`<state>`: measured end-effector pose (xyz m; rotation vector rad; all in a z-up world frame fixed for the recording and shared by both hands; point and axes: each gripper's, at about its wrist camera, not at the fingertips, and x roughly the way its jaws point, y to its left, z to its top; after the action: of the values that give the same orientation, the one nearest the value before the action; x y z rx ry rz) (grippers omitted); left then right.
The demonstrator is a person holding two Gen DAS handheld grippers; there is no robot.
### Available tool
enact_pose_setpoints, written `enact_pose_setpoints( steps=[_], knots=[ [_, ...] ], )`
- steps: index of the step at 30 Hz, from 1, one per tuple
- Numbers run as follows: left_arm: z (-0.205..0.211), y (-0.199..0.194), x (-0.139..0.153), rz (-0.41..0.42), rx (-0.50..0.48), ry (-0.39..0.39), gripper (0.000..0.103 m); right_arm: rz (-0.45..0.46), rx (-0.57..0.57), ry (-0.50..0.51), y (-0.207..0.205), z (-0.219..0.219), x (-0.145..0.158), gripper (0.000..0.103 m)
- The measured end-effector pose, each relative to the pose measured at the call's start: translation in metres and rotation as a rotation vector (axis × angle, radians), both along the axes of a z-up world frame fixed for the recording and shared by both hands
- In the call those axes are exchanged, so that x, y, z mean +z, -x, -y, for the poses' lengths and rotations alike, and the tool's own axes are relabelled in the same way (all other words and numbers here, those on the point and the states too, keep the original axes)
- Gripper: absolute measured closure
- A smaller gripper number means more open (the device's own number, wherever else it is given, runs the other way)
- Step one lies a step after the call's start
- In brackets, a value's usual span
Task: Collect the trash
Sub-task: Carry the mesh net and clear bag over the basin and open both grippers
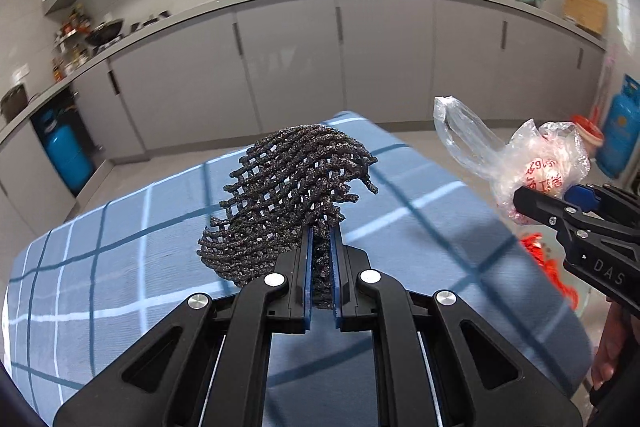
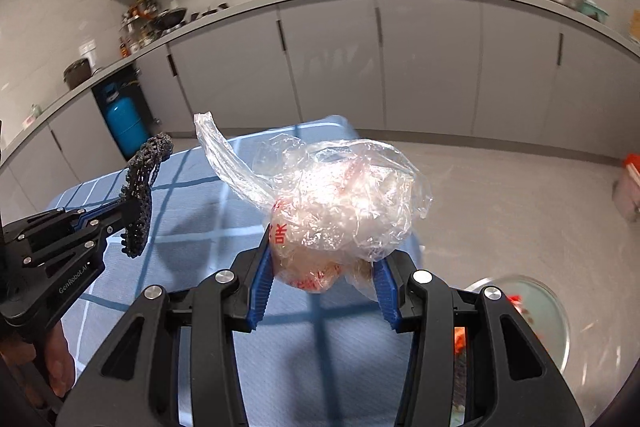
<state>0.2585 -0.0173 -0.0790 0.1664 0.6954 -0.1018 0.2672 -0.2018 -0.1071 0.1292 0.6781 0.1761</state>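
My left gripper is shut on a dark grey foam net sleeve, which stands up from its blue pads above the blue checked tablecloth. From the right wrist view the same net sleeve hangs at the left in the left gripper. My right gripper is shut on a crumpled clear plastic bag with red print, bulging up between its blue pads. In the left wrist view that plastic bag and the right gripper sit at the right edge.
A round trash bin with red scraps inside stands on the floor at the lower right, beside the table. Grey kitchen cabinets and a counter run across the back. A blue gas cylinder stands at the left. A hand holds the left gripper's handle.
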Motion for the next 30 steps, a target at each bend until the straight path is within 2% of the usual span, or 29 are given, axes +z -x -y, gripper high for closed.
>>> enact_pose_setpoints(
  steps=[15, 30],
  knots=[
    [0.091, 0.015, -0.003, -0.006, -0.158, -0.046, 0.094, -0.014, -0.145, -0.042, 0.042, 0.086, -0.019, 0.058],
    [0.154, 0.023, -0.009, -0.014, -0.272, -0.060, 0.094, -0.013, -0.256, -0.046, 0.064, 0.136, -0.029, 0.058]
  ],
)
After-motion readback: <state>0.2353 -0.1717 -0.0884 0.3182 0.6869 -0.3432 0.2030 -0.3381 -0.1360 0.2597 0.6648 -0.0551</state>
